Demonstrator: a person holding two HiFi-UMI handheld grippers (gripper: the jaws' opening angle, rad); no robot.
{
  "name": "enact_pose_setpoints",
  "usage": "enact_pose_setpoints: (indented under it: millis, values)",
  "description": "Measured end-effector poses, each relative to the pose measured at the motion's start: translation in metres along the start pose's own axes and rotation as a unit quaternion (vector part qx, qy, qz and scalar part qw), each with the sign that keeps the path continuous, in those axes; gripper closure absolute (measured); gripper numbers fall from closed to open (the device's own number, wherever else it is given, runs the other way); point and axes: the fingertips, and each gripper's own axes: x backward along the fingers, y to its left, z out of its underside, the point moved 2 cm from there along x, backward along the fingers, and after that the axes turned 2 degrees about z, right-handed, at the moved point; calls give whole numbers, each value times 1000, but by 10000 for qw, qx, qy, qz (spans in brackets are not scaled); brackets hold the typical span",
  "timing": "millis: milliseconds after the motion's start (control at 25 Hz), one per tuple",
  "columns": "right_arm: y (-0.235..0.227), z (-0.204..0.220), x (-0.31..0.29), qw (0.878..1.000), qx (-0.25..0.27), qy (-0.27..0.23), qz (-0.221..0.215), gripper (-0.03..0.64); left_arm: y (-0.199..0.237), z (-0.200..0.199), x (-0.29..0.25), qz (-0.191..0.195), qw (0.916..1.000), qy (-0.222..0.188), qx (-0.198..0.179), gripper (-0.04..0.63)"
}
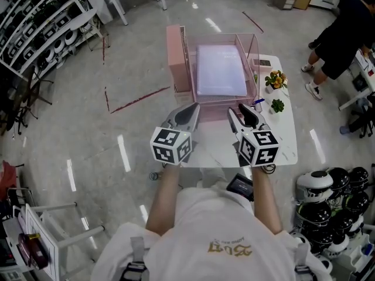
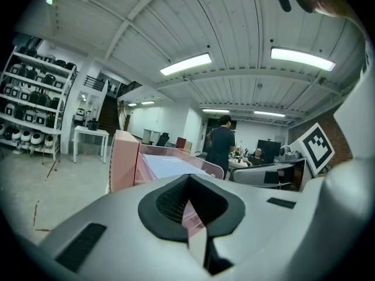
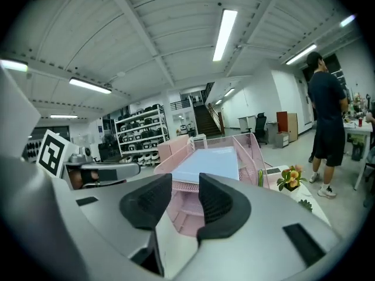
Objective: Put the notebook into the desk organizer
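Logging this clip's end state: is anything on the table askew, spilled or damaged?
Nothing stands out. The notebook lies flat and square in the top tray of the pink desk organizer; the small flowers beside it stand upright.

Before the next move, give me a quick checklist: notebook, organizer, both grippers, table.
1. Notebook lies flat in the organizer's top tray: ok.
2. Left gripper fingers together, nothing held: ok.
3. Right gripper fingers apart, nothing between them: ok.
4. Both grippers short of the organizer's front: ok.
5. Flowers upright on the table: ok.
6. Notebook pushed fully to the tray's back: cannot tell.
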Motion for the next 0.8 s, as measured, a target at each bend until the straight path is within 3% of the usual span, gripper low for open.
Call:
enact_pose_setpoints:
  millis: [200,280,600,800]
  values:
    - [-6,-4,24,9989,-318,-339,44,532,-13,4,6,2,10000,-24,-27,577]
    - [-10,-1,32,9989,-284,-366,117,601,-19,5,7,22,10000,-28,-37,577]
    - [-8,8,49,9985,-196,-478,155,606,-31,5,16,14,9999,-70,-83,577]
    - [-7,11,56,9984,136,-457,315,604,-35,6,20,4,9999,-85,-82,577]
